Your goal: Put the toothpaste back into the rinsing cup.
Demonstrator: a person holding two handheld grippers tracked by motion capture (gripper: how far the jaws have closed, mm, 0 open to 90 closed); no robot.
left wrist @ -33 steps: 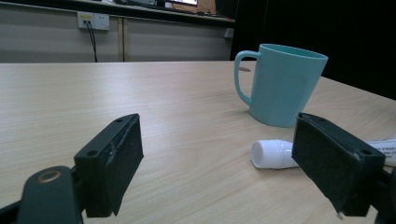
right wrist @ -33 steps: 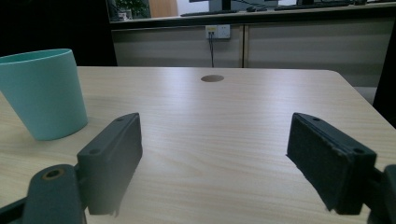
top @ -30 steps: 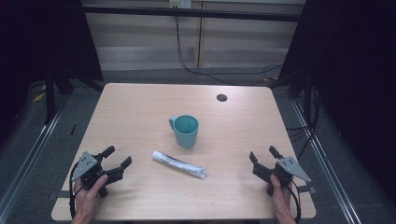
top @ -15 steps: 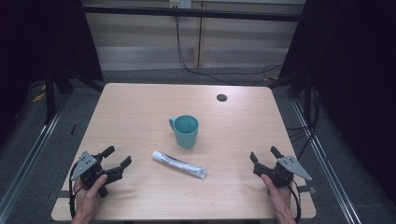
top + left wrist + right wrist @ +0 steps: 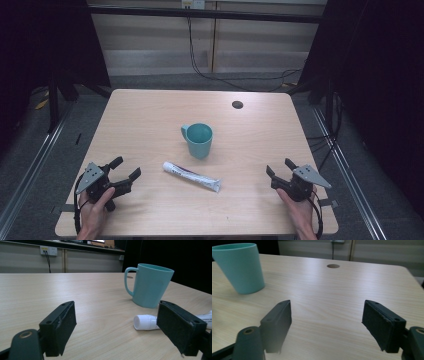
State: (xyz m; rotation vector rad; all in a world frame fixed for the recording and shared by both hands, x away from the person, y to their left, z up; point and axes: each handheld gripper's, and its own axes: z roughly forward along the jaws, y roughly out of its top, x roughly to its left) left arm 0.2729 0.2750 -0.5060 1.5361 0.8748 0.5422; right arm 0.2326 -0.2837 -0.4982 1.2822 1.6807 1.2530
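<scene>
From the high view, the work is looking barely begun: the left gripper is resting near the front left corner of the table with its jaws spread and nothing between them, and the right gripper is sitting near the front right corner, its jaws also apart and empty, having just been closing a little. The tube is lying flat between the two, well apart from both, just in front of the teal mug, which is standing upright near the middle; a small dark hole is showing toward the far edge. In the left gripper view, the jaws are standing wide with bare wood between them, while the tube's white cap is peeking beside the right-hand jaw and the mug is rising behind it. In the right gripper view, the jaws are framing empty tabletop, the mug is standing off to the left and the hole is lying farther back. Judging by this, nothing is being held yet, and reaching, gripping and moving the tube are all remaining.
</scene>
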